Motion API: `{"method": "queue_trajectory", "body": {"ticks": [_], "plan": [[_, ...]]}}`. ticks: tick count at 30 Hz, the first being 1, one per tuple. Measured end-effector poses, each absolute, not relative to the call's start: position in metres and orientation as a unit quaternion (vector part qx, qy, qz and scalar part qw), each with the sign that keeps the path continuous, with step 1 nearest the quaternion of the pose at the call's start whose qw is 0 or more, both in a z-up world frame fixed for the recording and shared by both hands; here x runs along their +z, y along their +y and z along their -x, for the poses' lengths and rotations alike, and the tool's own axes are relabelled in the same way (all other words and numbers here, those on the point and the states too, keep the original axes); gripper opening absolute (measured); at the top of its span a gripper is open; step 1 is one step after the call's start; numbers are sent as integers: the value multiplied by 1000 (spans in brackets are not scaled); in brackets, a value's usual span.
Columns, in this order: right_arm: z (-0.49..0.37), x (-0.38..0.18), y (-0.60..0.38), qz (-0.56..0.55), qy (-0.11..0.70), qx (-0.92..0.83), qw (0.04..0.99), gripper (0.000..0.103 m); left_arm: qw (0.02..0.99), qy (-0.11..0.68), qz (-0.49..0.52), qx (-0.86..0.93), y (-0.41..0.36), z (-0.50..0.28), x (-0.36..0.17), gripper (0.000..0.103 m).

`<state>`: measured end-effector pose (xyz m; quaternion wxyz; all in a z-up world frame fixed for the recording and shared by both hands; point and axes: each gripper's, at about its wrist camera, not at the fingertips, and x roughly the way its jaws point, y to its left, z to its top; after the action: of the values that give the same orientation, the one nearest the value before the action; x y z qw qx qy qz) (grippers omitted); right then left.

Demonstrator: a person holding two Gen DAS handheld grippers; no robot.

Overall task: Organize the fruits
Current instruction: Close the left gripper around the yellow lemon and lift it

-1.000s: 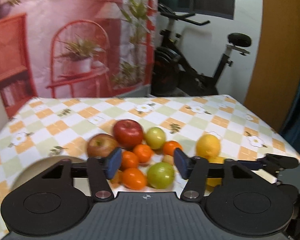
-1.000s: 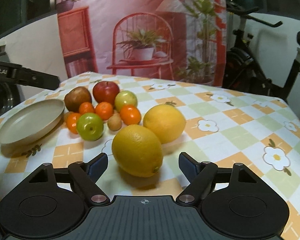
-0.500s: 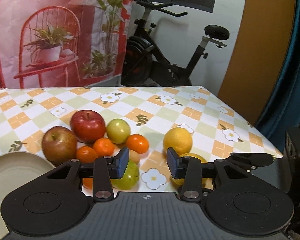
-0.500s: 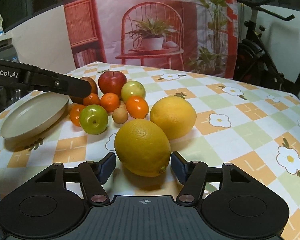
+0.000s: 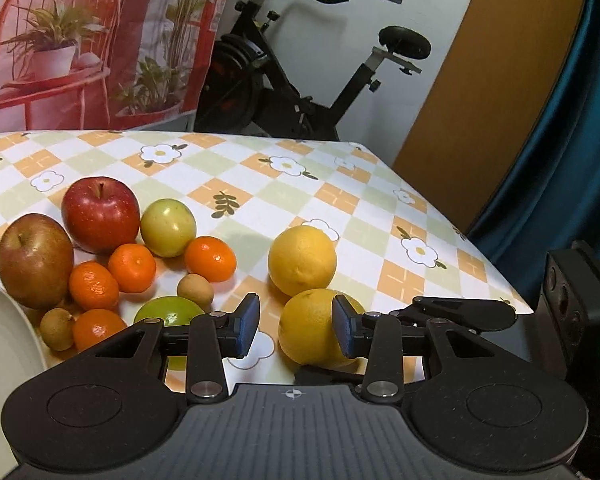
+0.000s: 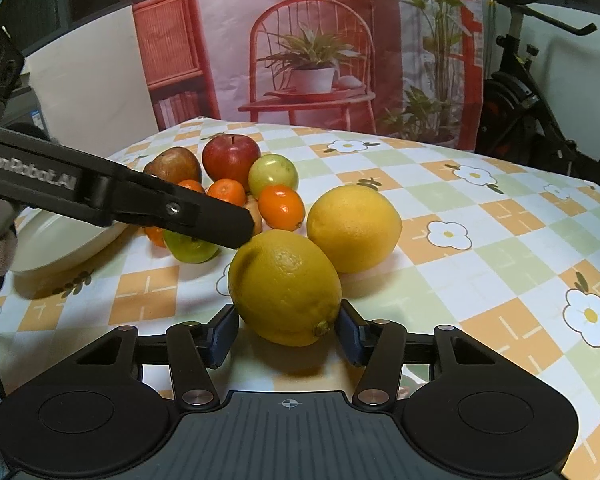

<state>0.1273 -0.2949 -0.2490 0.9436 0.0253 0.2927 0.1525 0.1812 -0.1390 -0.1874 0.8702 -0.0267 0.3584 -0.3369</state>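
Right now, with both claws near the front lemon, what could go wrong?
1. The left claw hangs right by the near lemon, which sits between the jaws of the right claw; those have just been closing, so the claws could collide.
2. Those jaws flank only the lemon's near end, by its nub, so it may squirt forward into the second lemon.
The left claw, also just closing, holds nothing.

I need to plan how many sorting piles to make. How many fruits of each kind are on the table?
Red or red-brown apples: 2
Green fruits: 2
Small orange mandarins: 4
Large yellow citrus: 2
Small brown round fruits: 2
Total: 12
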Motion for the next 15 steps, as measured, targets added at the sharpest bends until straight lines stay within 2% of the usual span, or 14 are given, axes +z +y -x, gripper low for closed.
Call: {"method": "queue_trajectory", "body": {"ticks": [15], "plan": [[-129,-249,-294,-21,294,156,943,53,838,390,58,-377,-147,-198,-198,42]]}}
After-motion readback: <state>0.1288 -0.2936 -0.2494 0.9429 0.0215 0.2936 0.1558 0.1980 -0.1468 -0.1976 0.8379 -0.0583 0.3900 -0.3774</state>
